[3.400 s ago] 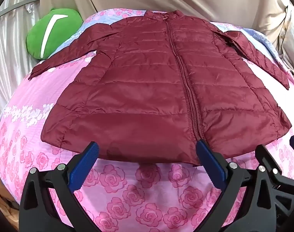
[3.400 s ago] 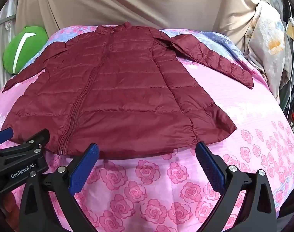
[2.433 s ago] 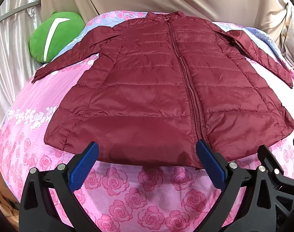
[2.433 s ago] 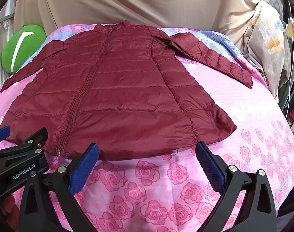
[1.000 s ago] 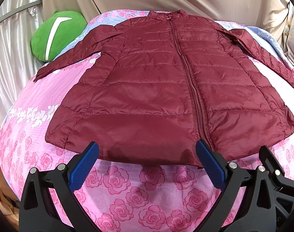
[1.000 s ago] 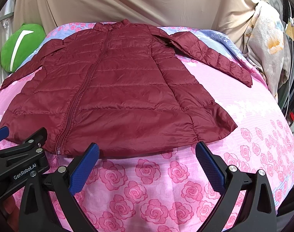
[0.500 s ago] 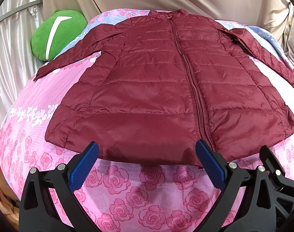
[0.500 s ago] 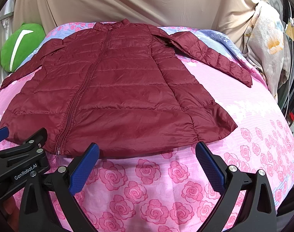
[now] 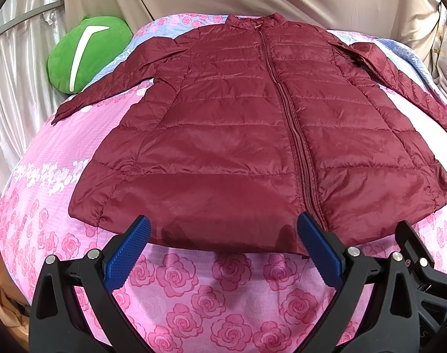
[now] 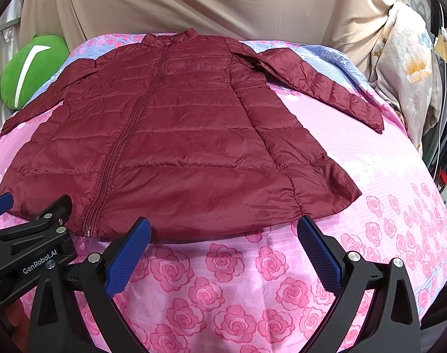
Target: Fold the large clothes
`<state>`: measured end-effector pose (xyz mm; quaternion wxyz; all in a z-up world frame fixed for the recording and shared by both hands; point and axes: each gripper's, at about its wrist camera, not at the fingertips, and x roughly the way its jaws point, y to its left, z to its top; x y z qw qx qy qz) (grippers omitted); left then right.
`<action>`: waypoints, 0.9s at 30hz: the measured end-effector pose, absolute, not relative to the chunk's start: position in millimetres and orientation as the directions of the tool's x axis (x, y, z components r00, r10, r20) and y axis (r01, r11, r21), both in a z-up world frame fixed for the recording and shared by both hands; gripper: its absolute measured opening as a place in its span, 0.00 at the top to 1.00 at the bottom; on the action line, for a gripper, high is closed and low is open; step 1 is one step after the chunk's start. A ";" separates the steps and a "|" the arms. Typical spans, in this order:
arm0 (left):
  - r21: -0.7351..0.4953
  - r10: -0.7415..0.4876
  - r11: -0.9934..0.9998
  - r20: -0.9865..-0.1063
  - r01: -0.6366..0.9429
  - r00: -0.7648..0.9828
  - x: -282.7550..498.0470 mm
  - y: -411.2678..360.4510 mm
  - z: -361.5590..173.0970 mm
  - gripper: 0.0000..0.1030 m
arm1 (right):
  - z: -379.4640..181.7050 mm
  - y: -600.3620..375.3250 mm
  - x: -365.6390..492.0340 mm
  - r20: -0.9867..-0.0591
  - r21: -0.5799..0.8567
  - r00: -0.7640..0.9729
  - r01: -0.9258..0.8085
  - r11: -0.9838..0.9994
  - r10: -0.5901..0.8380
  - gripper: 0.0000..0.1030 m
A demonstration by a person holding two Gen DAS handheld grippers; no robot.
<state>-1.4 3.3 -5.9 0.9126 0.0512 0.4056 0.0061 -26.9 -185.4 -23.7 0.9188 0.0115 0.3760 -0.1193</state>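
Maroon jacket [image 9: 252,135] flat, zipped, sleeves spread on rose-print bed [image 9: 194,288] — collar at 12 o'clock. Left gripper [image 9: 223,241] and right gripper [image 10: 223,241] side by side, level at hem, 6 o'clock — jaws wide apart, empty.

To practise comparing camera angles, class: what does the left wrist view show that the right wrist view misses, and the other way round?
Only the left wrist view shows the silvery curtain at the bed's left. Only the right wrist view shows the pale floral fabric hanging at the right, and the "GenRobot.AI" label on the left gripper. Both show the maroon puffer jacket spread flat and zipped, the pink rose bedsheet, the green cushion, and an open right gripper.
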 end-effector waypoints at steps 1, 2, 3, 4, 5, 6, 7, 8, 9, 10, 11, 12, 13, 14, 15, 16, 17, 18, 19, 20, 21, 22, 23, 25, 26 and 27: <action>0.098 0.051 0.995 -0.740 0.032 0.671 -1.4 3.4 -6.0 0.06 | -23.6 -184.9 -27.5 -0.693 -0.068 0.690 0.228 0.971 -0.210 0.05; 0.098 0.050 0.995 -0.740 0.035 0.671 0.0 2.3 -5.0 0.05 | -23.3 -185.5 -27.0 -0.692 -0.067 0.691 0.226 0.972 -0.208 0.05; 0.097 0.045 0.994 -0.740 0.040 0.671 1.3 2.1 -4.3 0.05 | -23.0 -186.3 -26.5 -0.690 -0.067 0.694 0.223 0.972 -0.207 0.05; 0.093 0.034 0.994 -0.740 0.052 0.672 3.2 2.1 -2.7 0.05 | -22.4 -188.1 -24.9 -0.689 -0.064 0.696 0.220 0.973 -0.203 0.05; 0.093 0.030 0.994 -0.738 0.058 0.674 4.9 2.5 -1.0 0.05 | -21.8 -190.0 -23.9 -0.688 -0.057 0.699 0.219 0.974 -0.197 0.05; 0.094 0.031 0.994 -0.735 0.056 0.678 7.8 1.5 1.6 0.05 | -20.6 -195.2 -20.8 -0.687 -0.043 0.702 0.219 0.975 -0.188 0.05; 0.090 0.030 0.995 -0.728 0.052 0.685 11.2 3.4 5.1 0.05 | -18.7 -203.6 -17.5 -0.687 -0.024 0.704 0.226 0.974 -0.180 0.05; 0.083 0.029 0.996 -0.724 0.045 0.689 14.3 5.6 8.0 0.05 | -16.9 -214.4 -14.4 -0.686 -0.003 0.706 0.240 0.971 -0.176 0.05; 0.076 0.030 0.997 -0.721 0.035 0.692 18.4 8.6 11.1 0.05 | -15.0 -228.4 -10.3 -0.685 0.024 0.708 0.258 0.966 -0.172 0.05; 0.060 0.026 0.998 -0.718 0.025 0.696 23.5 13.2 15.0 0.05 | -12.0 -239.9 -4.3 -0.683 0.045 0.711 0.271 0.961 -0.168 0.05; 0.044 0.016 0.999 -0.714 0.022 0.700 27.9 16.6 17.9 0.05 | -9.0 -256.6 1.7 -0.679 0.070 0.715 0.290 0.955 -0.167 0.05; 0.030 0.008 0.999 -0.709 0.018 0.705 31.8 20.1 20.3 0.05 | -6.6 -268.3 7.3 -0.676 0.082 0.716 0.305 0.949 -0.172 0.05; 0.016 0.000 1.000 -0.703 0.015 0.711 37.3 24.6 23.3 0.05 | -3.4 -290.7 14.7 -0.674 0.095 0.715 0.336 0.937 -0.188 0.05; 0.004 -0.010 1.000 -0.699 0.018 0.715 42.1 27.1 25.3 0.05 | -1.0 -307.1 19.9 -0.670 0.105 0.716 0.354 0.929 -0.197 0.05; -0.003 -0.017 1.000 -0.696 0.021 0.718 45.6 27.2 26.5 0.05 | 1.6 -323.2 25.7 -0.664 0.114 0.720 0.366 0.924 -0.203 0.05; -0.011 -0.024 1.000 -0.694 0.023 0.720 51.3 29.6 28.1 0.05 | 5.4 -346.9 34.7 -0.653 0.123 0.724 0.389 0.913 -0.221 0.05; -0.018 -0.035 0.999 -0.693 0.032 0.721 56.1 31.2 29.0 0.05 | 7.6 -367.0 42.8 -0.645 0.129 0.728 0.404 0.906 -0.233 0.05; -0.020 -0.043 0.999 -0.692 0.041 0.720 58.9 30.9 29.3 0.05 | 8.6 -389.4 52.7 -0.644 0.135 0.725 0.422 0.897 -0.244 0.05; -0.020 -0.047 0.999 -0.694 0.046 0.718 64.3 32.0 29.7 0.05 | 8.2 -405.1 62.4 -0.652 0.146 0.718 0.435 0.889 -0.244 0.05; -0.023 -0.048 0.999 -0.695 0.045 0.717 69.1 33.6 29.9 0.05 | 6.2 -425.9 71.7 -0.659 0.166 0.713 0.446 0.880 -0.237 0.05; -0.030 -0.051 0.999 -0.696 0.042 0.716 73.8 35.7 30.0 0.05 | 3.9 -440.4 78.4 -0.663 0.190 0.714 0.450 0.873 -0.223 0.05; -0.041 -0.057 0.998 -0.697 0.040 0.714 76.7 37.7 30.0 0.05 | -1.8 -467.4 87.8 -0.675 0.234 0.708 0.471 0.851 -0.206 0.06; -0.055 -0.065 0.998 -0.698 0.036 0.713 80.4 40.7 30.2 0.05 | -6.5 -482.3 94.4 -0.688 0.254 0.695 0.500 0.828 -0.209 0.06; -0.080 -0.072 0.997 -0.699 0.022 0.711 88.5 47.2 30.3 0.05 | -17.7 -522.3 104.1 -0.706 0.291 0.669 0.575 0.765 -0.234 0.06; -0.085 -0.070 0.996 -0.699 0.013 0.711 92.4 50.2 30.2 0.05 | -22.1 -537.5 108.1 -0.712 0.294 0.656 0.603 0.742 -0.251 0.06; -0.089 -0.066 0.996 -0.698 0.006 0.713 96.2 53.1 30.1 0.05 | -25.0 -547.4 110.5 -0.717 0.295 0.646 0.622 0.725 -0.262 0.07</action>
